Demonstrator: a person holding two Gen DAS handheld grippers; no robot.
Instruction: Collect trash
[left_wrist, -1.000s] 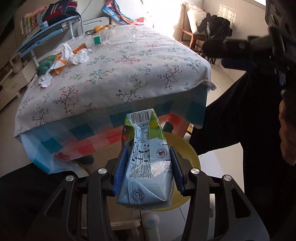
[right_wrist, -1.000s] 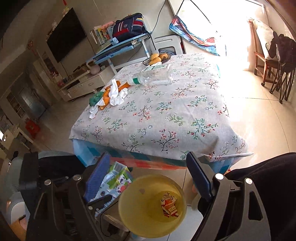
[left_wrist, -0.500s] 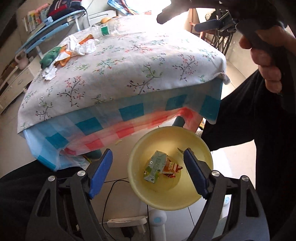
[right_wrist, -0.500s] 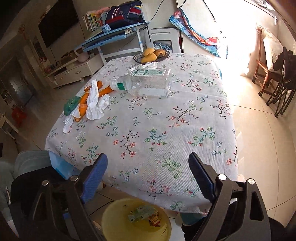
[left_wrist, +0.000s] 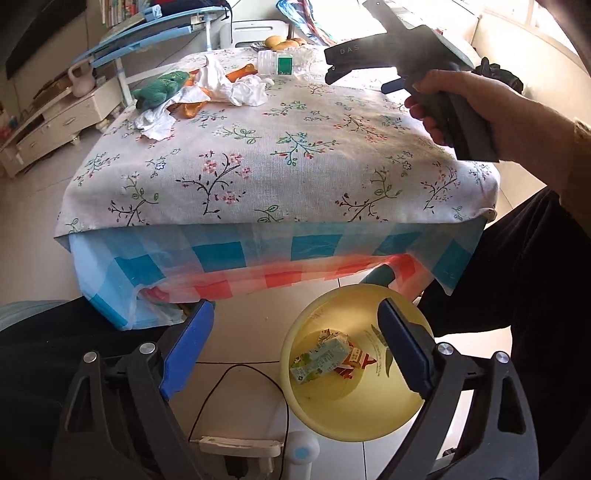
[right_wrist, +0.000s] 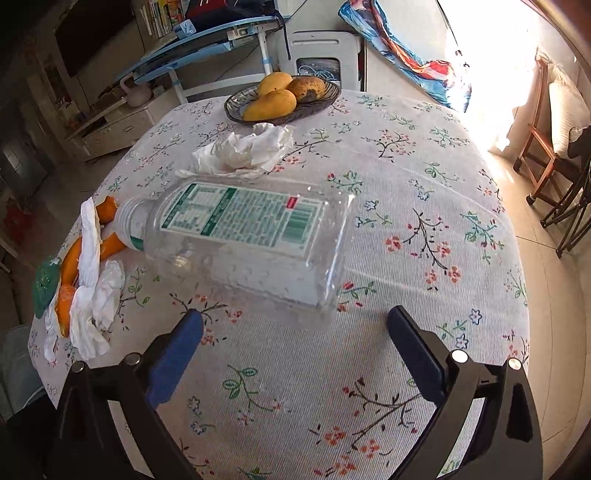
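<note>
A yellow bin (left_wrist: 369, 421) stands on the floor below the table's near edge. In it lie a green-and-white milk carton (left_wrist: 317, 358) and a red wrapper (left_wrist: 354, 360). My left gripper (left_wrist: 295, 347) hovers above the bin, its jaws opening with nothing between them. My right gripper (right_wrist: 295, 328) is over the table, jaws opening and empty, just short of a large clear plastic bottle (right_wrist: 251, 240) lying on its side. Crumpled white tissues (right_wrist: 247, 151) lie beyond the bottle. More tissues (right_wrist: 92, 295) cover orange peels (right_wrist: 68, 258) and a green toy (right_wrist: 44, 280) at the left.
A floral cloth covers the table (right_wrist: 424, 229) over a checked one (left_wrist: 221, 254). A dark basket of mangoes (right_wrist: 282, 98) sits at the far edge. A power strip (left_wrist: 236, 446) and cable lie on the floor. Chairs (right_wrist: 554, 147) stand at the right.
My left gripper let go of the milk carton, which dropped into the yellow bin, and its jaws spread wide. My right gripper moved from above the bin out over the table toward the bottle.
</note>
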